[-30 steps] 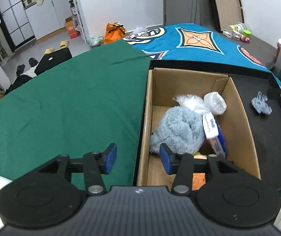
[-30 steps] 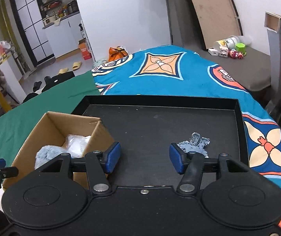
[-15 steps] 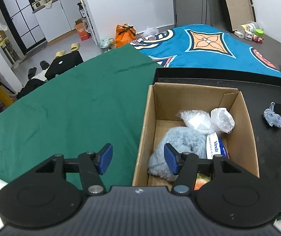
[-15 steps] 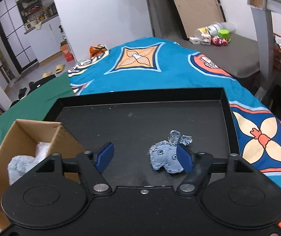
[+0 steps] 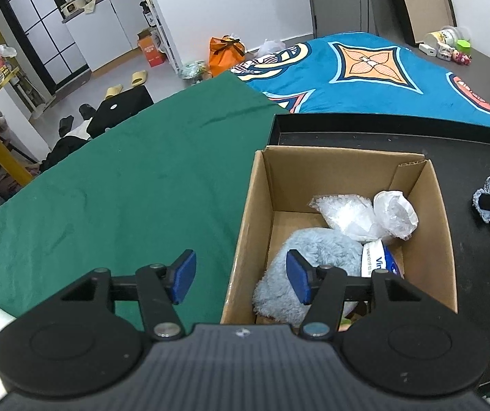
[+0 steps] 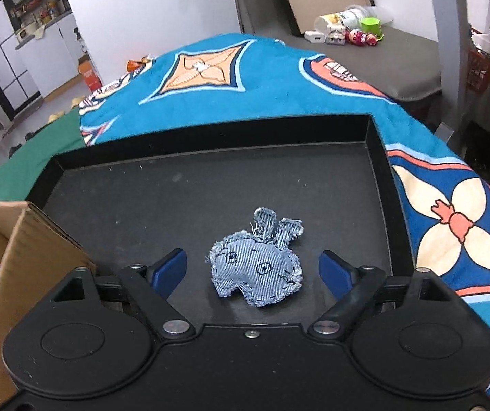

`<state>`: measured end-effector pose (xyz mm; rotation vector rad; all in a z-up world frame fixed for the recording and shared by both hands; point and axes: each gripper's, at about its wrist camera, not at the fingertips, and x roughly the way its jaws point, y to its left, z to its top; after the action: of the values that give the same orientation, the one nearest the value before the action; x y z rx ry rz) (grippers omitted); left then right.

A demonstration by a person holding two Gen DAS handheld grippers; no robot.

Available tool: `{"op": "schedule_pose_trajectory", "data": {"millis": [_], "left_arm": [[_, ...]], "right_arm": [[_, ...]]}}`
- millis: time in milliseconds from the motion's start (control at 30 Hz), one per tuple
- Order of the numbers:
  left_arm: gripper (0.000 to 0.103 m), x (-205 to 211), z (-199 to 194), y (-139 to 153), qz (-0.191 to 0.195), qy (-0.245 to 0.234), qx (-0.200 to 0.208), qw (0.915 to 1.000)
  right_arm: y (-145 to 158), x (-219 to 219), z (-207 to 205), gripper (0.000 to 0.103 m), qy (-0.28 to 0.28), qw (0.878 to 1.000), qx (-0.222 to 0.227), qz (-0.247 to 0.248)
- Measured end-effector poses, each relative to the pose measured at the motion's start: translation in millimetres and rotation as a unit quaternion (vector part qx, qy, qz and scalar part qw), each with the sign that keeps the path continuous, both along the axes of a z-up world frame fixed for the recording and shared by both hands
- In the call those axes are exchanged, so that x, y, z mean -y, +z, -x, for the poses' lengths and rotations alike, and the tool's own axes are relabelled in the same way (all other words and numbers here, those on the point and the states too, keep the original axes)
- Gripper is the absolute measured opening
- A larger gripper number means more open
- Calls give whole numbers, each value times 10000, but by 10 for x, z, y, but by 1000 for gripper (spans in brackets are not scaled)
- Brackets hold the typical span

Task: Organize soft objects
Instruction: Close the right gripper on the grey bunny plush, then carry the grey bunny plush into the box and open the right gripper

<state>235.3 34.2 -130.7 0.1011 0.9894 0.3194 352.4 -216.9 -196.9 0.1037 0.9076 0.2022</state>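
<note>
The right gripper (image 6: 252, 269) has just been spreading its fingers (image 6: 169, 269), and they now stand wide on either side of the denim toy (image 6: 256, 269), not yet touching it. The toy lies flat on the black tray (image 6: 210, 185), well apart from the box (image 6: 22, 239). This looks like the reach for a pickup: next the fingers must settle lower around the toy and close on its soft body, then carry it left to the box.

The left gripper (image 5: 241, 275) hangs with fingers half spread and nothing between them, straddling the box's near-left wall.

Only the left view looks into the box: a grey plush (image 5: 316, 257), a clear bag (image 5: 351, 214) and a tissue pack (image 5: 380, 262) already lie there. It shows the toy only at its right edge, partly hidden behind a right finger. The right view shows the toy whole.
</note>
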Motion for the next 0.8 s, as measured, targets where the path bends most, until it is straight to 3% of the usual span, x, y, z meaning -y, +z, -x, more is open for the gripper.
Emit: {"op": "schedule_pose_trajectory", "data": {"millis": [67,167,200,333,500,800], "left_arm": [[57,5,-1,13,-18,20,-5,10000],[57,-4,18,32,-27,38,9,10000],[57,-8,25,39,-29,45,14,10000],[57,-24,60,60,-18,61,19,10000],[57,-38,136,105,-37,45,48,10000],[57,-114,277,190,-46,80,83,9999]], "right_arm": [[-47,-19,-24,83,51,10000,-44,49],[-114,-58,-29,68,161,9997,-122,138],[-131,-68,-30,57,195,9995,-160,173],[-142,-123,22,41,355,9969,-112,697],[-56,-46,54,38,309,9983,-174,461],[323,29,240,38,285,9991,319,54]]}}
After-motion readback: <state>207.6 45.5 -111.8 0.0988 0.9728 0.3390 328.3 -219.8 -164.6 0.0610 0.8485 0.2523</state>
